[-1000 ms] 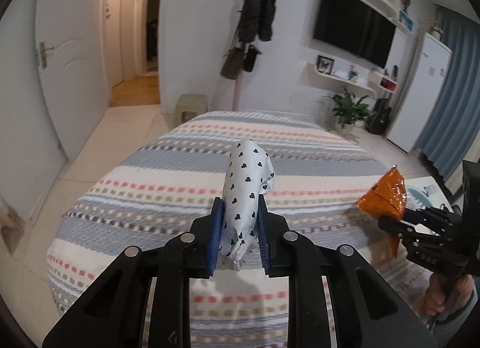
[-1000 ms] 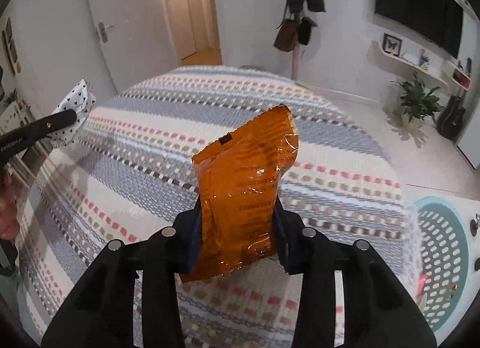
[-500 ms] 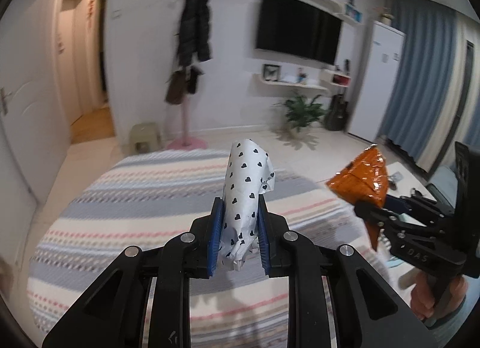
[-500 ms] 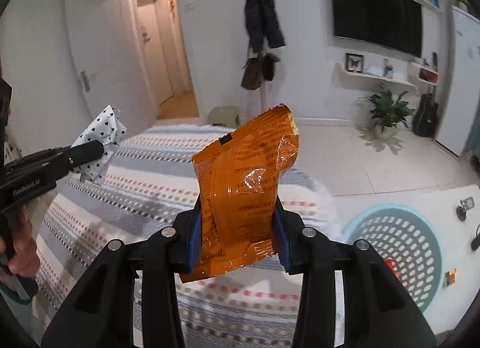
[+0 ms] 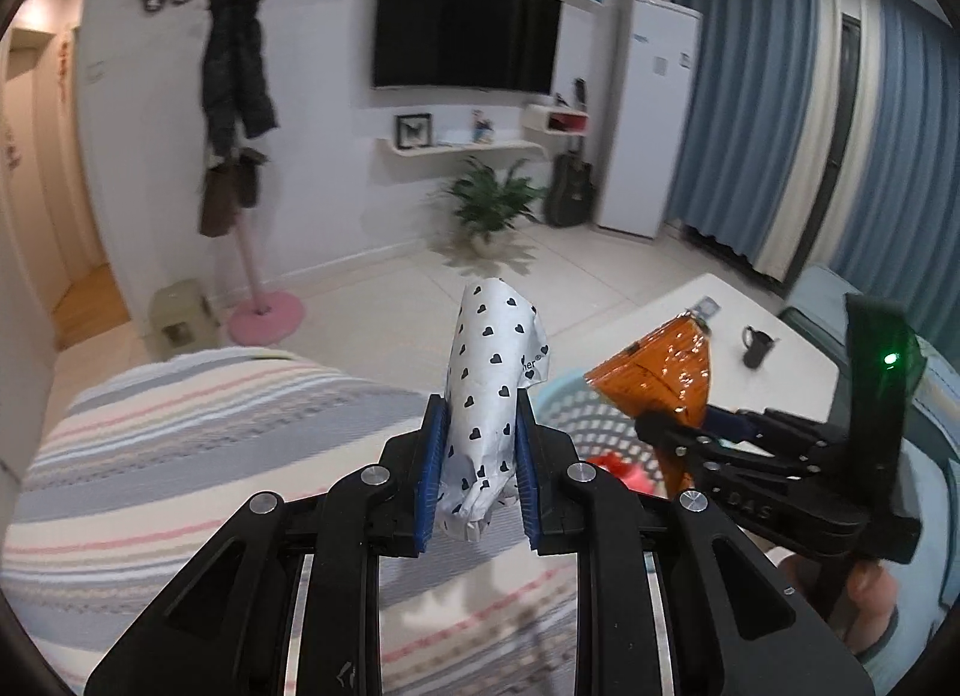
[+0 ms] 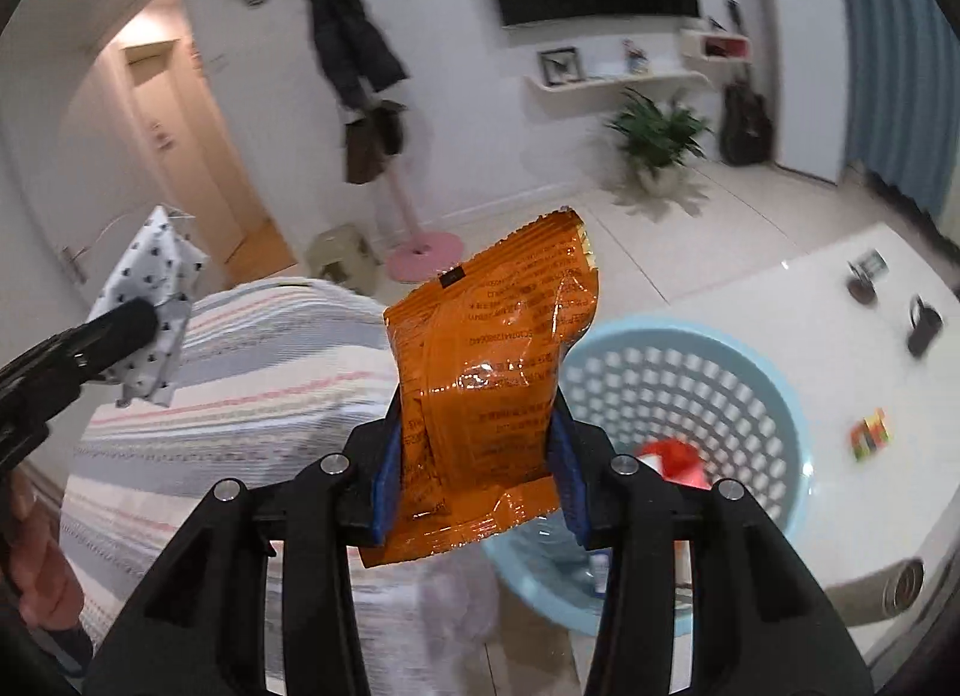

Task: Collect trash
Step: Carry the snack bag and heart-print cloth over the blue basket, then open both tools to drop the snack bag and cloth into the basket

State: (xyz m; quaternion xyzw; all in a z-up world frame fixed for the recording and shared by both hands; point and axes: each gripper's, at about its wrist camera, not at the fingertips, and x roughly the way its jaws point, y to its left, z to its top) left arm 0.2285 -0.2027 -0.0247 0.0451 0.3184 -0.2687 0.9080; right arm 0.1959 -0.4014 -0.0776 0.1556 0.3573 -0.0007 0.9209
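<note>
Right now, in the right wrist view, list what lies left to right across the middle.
Heart-print wrapper in the left hand-held gripper → striped bed cover → orange snack bag in the right hand-held gripper → blue basket → colourful cube.

Two grippers (image 5: 474,474) (image 6: 474,492), two wrappers (image 5: 489,390) (image 6: 486,390), one basket (image 6: 774,408), one mug (image 5: 757,345)

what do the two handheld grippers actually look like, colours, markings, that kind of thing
Both are matte black plastic with angular cut-out linkage arms, silver pivot screws and blue ribbed pads on the fingertips. The left gripper has a small logo on one arm. The right gripper seen from the left wrist view carries raised lettering along its side and an upright block with a green light. Bare fingers grip its handle; no cables show.
</note>
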